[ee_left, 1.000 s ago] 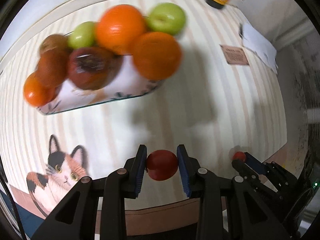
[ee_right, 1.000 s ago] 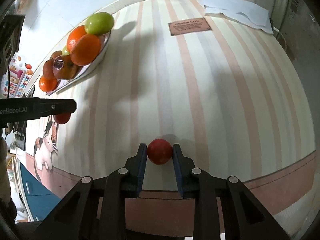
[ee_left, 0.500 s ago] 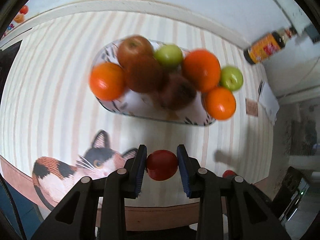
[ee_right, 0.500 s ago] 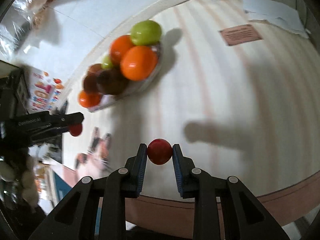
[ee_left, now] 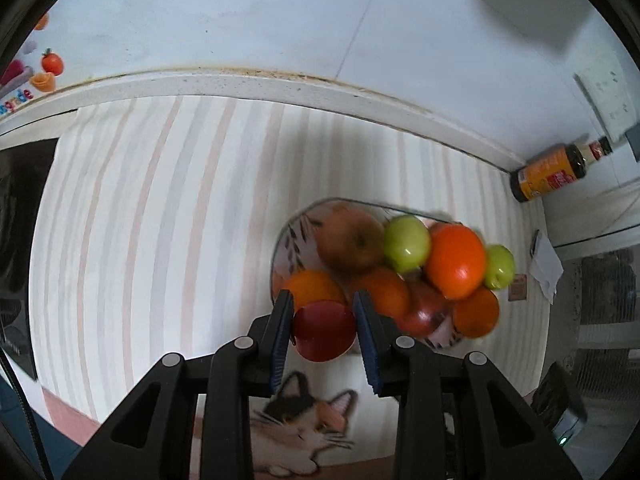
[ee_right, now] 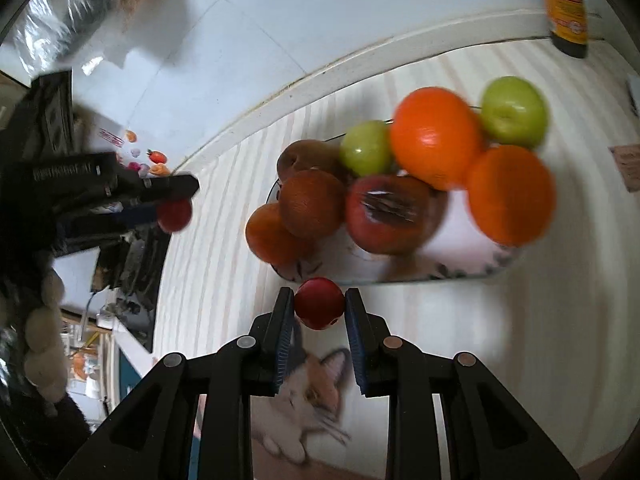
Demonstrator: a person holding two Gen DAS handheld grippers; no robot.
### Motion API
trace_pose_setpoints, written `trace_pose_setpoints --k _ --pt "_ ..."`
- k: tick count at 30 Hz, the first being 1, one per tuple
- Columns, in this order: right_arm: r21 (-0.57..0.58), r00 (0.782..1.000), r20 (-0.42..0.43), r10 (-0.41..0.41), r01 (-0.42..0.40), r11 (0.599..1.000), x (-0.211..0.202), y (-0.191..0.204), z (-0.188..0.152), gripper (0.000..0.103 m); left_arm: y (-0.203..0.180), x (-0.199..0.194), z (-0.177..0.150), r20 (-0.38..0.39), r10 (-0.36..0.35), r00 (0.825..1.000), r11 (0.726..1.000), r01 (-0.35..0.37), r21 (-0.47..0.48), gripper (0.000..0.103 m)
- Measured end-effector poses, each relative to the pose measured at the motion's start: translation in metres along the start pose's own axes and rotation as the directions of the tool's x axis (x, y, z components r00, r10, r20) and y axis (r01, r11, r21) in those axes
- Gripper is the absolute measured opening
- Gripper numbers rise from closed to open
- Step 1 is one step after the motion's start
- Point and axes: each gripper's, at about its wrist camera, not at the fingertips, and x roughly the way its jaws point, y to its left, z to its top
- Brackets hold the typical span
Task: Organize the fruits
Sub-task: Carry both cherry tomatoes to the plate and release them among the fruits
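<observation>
My left gripper (ee_left: 323, 330) is shut on a small red fruit (ee_left: 325, 332) and holds it above the near edge of the patterned plate (ee_left: 286, 240). The plate is piled with oranges (ee_left: 456, 260), green apples (ee_left: 406, 244) and reddish-brown fruits (ee_left: 350, 240). My right gripper (ee_right: 319, 309) is shut on another small red fruit (ee_right: 319, 307), just short of the plate's near rim (ee_right: 440, 276). The left gripper (ee_right: 172, 208) with its red fruit also shows at the left of the right wrist view.
The plate stands on a striped mat (ee_left: 160, 220) with a cat picture (ee_left: 296, 424) near the front edge. A dark sauce bottle (ee_left: 556, 172) stands at the back right by the white wall. Paper (ee_left: 546, 266) lies at far right.
Both grippers have lifted and swung toward the fruit plate, each still holding its red fruit. The plate now sits closer in both views.
</observation>
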Motion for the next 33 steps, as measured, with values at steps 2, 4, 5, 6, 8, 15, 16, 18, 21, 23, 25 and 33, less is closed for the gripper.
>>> trace_pose_setpoints --k 2,4,5,6,8,15,16,18,21,23,25,33 --pt "0.014 1.000 -0.005 -0.020 0.020 1.000 0.016 0.006 0.003 0.028 0.009 0.013 0.013 -0.027 -0.007 1.000 1.000 0.007 0.002 0.029" --pt "0.032 0.999 -0.009 -0.036 0.037 0.999 0.028 0.008 0.004 0.028 0.016 0.028 0.025 -0.060 -0.018 0.998 1.000 0.018 0.000 0.029" --pt "0.042 0.999 -0.010 -0.043 0.043 0.998 0.033 0.007 0.005 0.028 0.018 0.035 0.028 -0.075 -0.021 0.997 1.000 0.022 0.004 0.029" --pt "0.053 0.999 -0.012 -0.052 0.053 0.997 0.039 0.008 0.006 0.028 0.021 0.046 0.033 -0.095 -0.023 0.995 1.000 0.024 0.006 0.029" --pt "0.076 0.999 -0.011 -0.054 0.054 0.996 0.047 0.007 0.007 0.028 0.025 0.061 0.039 -0.128 -0.030 0.991 0.999 0.032 0.009 0.029" --pt "0.109 0.999 -0.016 -0.046 0.047 0.993 0.066 0.011 0.008 0.028 0.033 0.095 0.047 -0.203 -0.047 0.978 0.999 0.050 0.012 0.029" --pt "0.109 0.999 -0.018 -0.043 0.045 0.993 0.066 0.008 0.006 0.028 0.034 0.097 0.047 -0.208 -0.047 0.977 0.999 0.051 0.015 0.029" --pt "0.111 0.999 -0.019 -0.041 0.043 0.993 0.069 0.009 0.006 0.028 0.036 0.100 0.046 -0.219 -0.047 0.975 0.998 0.053 0.020 0.029" --pt "0.104 0.999 -0.021 -0.039 0.041 0.994 0.073 0.014 0.005 0.029 0.034 0.103 0.047 -0.235 -0.049 0.971 0.998 0.059 0.036 0.030" --pt "0.102 0.999 -0.023 -0.039 0.041 0.994 0.074 0.015 0.005 0.029 0.032 0.105 0.047 -0.243 -0.042 0.969 0.998 0.054 0.044 0.031" --pt "0.109 0.999 -0.029 -0.033 0.036 0.993 0.072 0.011 0.005 0.030 0.030 0.105 0.047 -0.250 -0.033 0.968 0.998 0.045 0.043 0.032" --pt "0.081 0.992 -0.022 -0.126 0.128 0.988 0.038 0.006 0.010 0.088 0.023 0.078 0.034 -0.169 0.045 0.985 0.993 -0.026 0.117 0.085"
